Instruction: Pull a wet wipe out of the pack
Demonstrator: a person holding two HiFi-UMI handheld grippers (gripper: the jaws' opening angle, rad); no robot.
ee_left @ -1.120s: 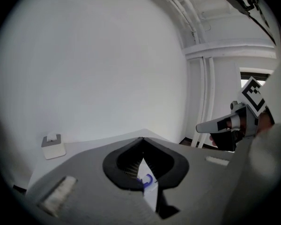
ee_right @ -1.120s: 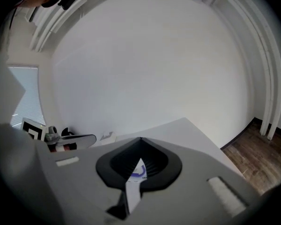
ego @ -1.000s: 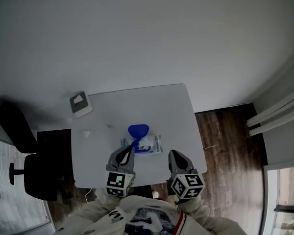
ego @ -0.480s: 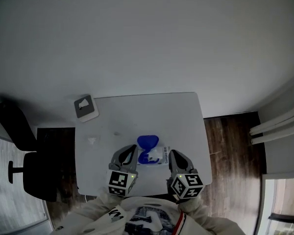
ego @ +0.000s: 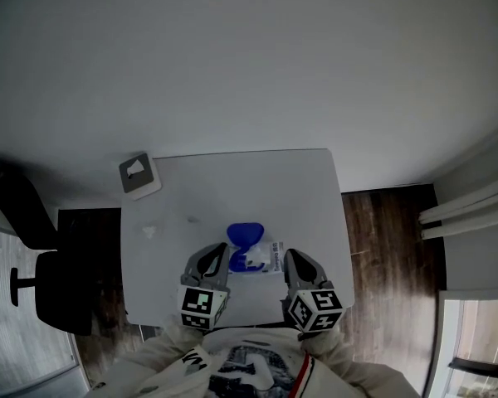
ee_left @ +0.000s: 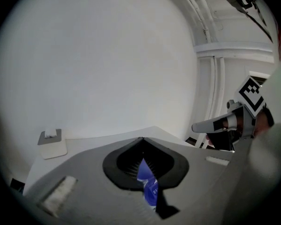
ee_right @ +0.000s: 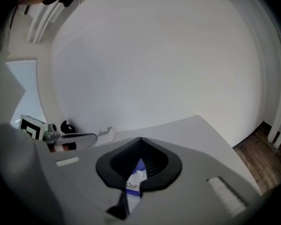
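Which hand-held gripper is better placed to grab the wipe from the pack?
Right, probably. The right hand-held gripper lines up on the white wipe tuft; the left hand-held gripper faces the blue lid flap. Both are shut, flanking the pack.
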